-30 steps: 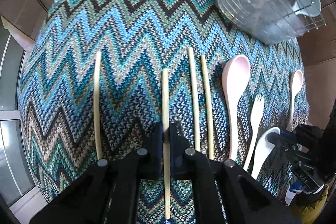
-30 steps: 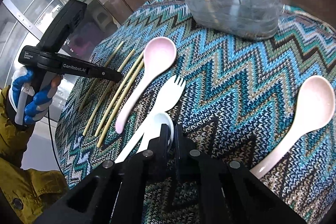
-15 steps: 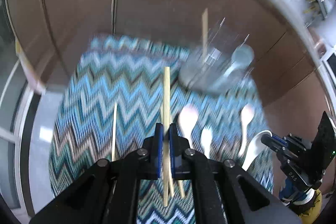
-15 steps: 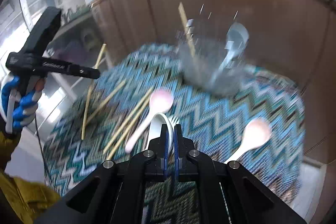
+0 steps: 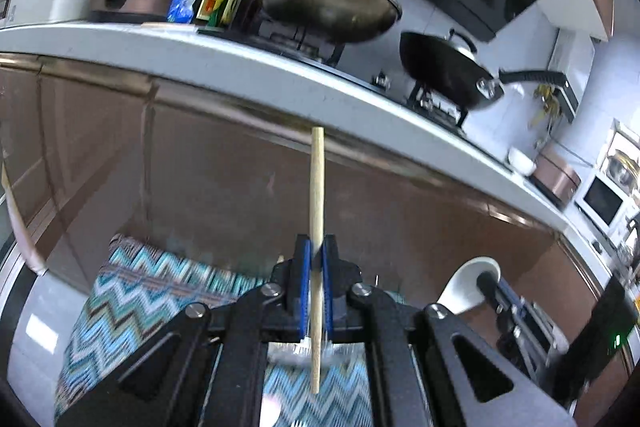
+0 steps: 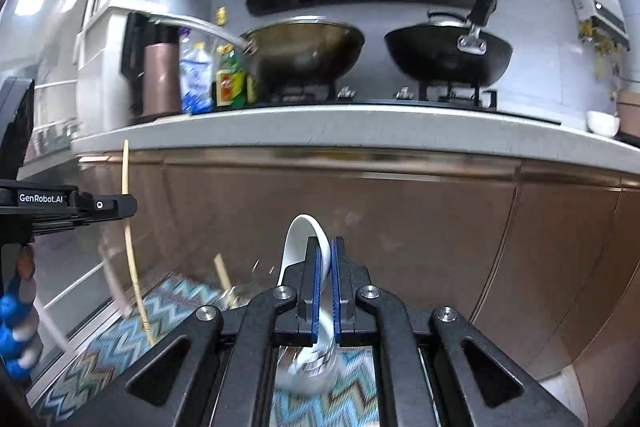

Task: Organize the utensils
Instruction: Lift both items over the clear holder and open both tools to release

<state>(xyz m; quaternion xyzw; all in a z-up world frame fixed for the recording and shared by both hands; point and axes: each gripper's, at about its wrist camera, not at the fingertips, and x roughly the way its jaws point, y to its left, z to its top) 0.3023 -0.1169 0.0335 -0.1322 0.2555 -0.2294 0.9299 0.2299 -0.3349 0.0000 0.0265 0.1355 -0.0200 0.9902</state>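
My left gripper (image 5: 315, 251) is shut on a pale wooden chopstick (image 5: 317, 195), held upright and raised well above the zigzag cloth (image 5: 140, 291). In the right wrist view the left gripper (image 6: 120, 205) shows at the left with the chopstick (image 6: 130, 239) hanging through it. My right gripper (image 6: 326, 251) is shut on a white spoon (image 6: 302, 243), bowl up; it also shows in the left wrist view (image 5: 474, 279). A clear utensil holder (image 6: 240, 297) is blurred below, with one chopstick (image 6: 221, 277) standing in it.
A brown cabinet front (image 6: 440, 227) under a white countertop (image 6: 360, 127) faces both grippers. A wok (image 6: 304, 47), a black pan (image 6: 448, 55) and bottles (image 6: 230, 79) stand on the counter. The cloth-covered table (image 6: 112, 347) lies low in both views.
Both grippers have lifted and tilted up from the table, carrying the chopstick and the white spoon. The views swung from the cloth to the cabinet and counter.
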